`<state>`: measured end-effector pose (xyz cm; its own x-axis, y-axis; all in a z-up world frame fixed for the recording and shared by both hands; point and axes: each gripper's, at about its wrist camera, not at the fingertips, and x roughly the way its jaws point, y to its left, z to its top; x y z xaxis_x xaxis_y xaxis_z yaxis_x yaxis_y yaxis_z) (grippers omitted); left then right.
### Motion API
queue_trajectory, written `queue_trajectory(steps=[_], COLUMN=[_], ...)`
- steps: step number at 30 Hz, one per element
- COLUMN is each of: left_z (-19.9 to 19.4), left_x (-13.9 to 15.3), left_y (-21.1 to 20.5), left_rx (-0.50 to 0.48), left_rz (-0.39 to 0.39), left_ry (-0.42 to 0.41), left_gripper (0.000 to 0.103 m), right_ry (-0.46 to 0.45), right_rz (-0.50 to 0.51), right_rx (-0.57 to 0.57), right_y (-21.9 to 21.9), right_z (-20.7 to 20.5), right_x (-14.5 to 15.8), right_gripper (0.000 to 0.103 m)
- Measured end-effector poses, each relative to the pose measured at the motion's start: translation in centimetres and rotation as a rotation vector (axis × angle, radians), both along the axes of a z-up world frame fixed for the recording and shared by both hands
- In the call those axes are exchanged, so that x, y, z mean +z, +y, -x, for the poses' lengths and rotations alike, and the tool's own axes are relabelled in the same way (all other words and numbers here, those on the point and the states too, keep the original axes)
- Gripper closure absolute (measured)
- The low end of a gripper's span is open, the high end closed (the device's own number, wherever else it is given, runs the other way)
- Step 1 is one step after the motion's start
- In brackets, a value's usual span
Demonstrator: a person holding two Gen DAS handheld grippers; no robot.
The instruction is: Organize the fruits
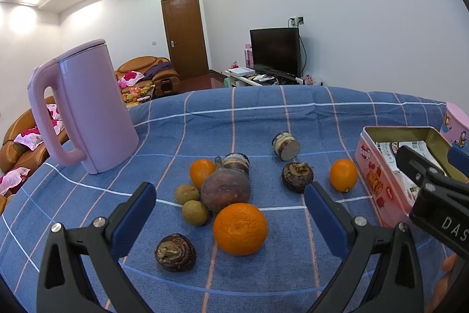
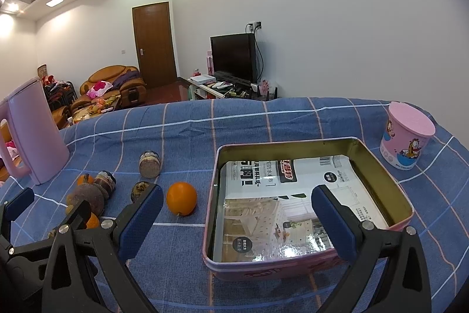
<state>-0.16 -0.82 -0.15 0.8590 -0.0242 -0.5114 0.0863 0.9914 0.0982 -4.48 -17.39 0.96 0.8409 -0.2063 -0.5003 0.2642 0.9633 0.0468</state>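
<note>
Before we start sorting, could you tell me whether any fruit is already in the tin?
No, the tin holds only a printed sheet.

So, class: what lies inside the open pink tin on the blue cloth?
Inside the pink tin lies only a glossy printed sheet covering its floor; no fruit is in it. The right gripper hides part of the sheet, and whatever is under it cannot be seen.

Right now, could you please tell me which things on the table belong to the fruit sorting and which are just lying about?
For the job:
- oranges
- small brown fruits
- dark round fruits
- large purple-brown fruit
- open tin

Lying about:
- kettle
- pink cup
</note>
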Motion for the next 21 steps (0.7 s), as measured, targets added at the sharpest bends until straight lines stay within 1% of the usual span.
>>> queue_trajectory(steps=[21], left_z=[0.02], left_x=[-0.03], left_y=[-0.05], left_rx=[-0.003], left_rz=[0.002], left_ry=[0.0], left_gripper=[0.0], right_ry=[0.002], right_rz=[-0.005], right_rx=[0.002], right_y=[-0.16], right_z=[0.05], right_x=[-0.01], right_gripper=[0.001])
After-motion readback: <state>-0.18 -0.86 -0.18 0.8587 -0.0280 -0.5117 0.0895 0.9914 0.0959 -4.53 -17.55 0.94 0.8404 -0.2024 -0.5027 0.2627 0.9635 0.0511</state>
